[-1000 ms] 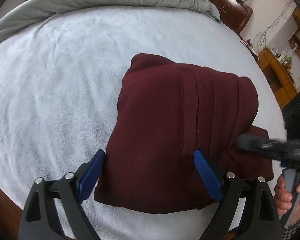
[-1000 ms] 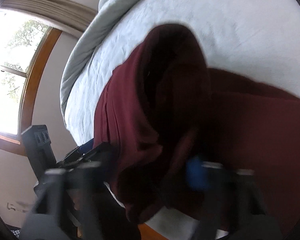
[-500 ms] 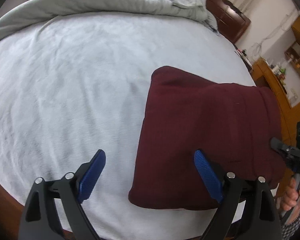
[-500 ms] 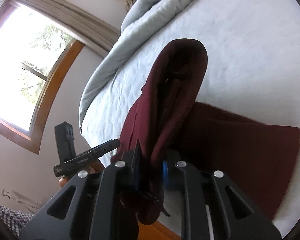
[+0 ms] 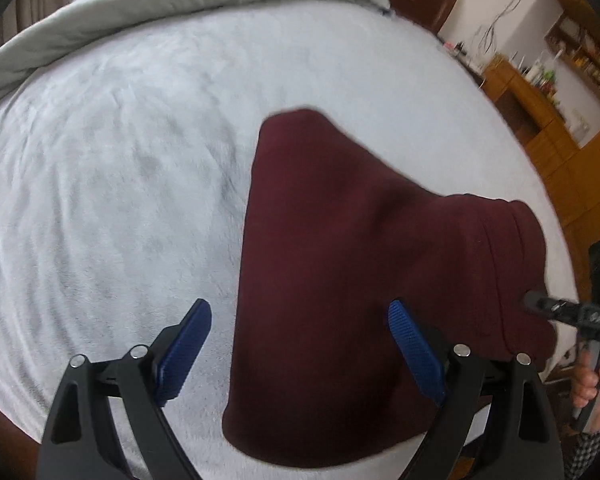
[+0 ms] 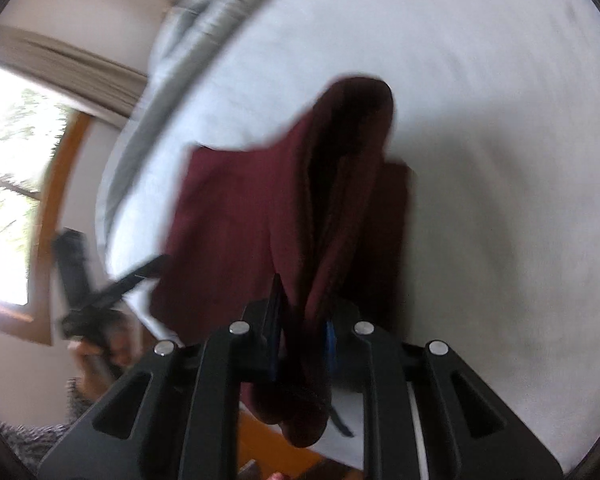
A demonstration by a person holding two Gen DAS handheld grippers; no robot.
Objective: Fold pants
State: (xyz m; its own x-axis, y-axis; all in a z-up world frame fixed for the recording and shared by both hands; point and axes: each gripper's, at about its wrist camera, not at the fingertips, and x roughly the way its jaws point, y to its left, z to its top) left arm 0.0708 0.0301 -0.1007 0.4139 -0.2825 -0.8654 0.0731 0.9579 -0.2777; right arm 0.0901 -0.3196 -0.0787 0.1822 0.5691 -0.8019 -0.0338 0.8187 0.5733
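The dark red pants (image 5: 352, 272) lie folded on the pale blue bed (image 5: 120, 168), partly lifted at their right end. My left gripper (image 5: 300, 344) is open and empty, its blue pads either side of the pants' left edge, above the cloth. My right gripper (image 6: 302, 320) is shut on a bunched edge of the pants (image 6: 340, 184) and holds it up off the bed. It also shows at the far right of the left wrist view (image 5: 568, 312). The right wrist view is blurred.
A grey duvet (image 5: 204, 0) is heaped along the far side of the bed. Wooden cabinets (image 5: 540, 112) stand to the right. A window (image 6: 8, 184) is to the left in the right wrist view. The bed's near wooden edge (image 6: 276, 448) is just below my right gripper.
My right gripper closed on the pants' right edge and is lifting it. The left gripper drew back to the left and stayed open. The pants now rise at the right end.
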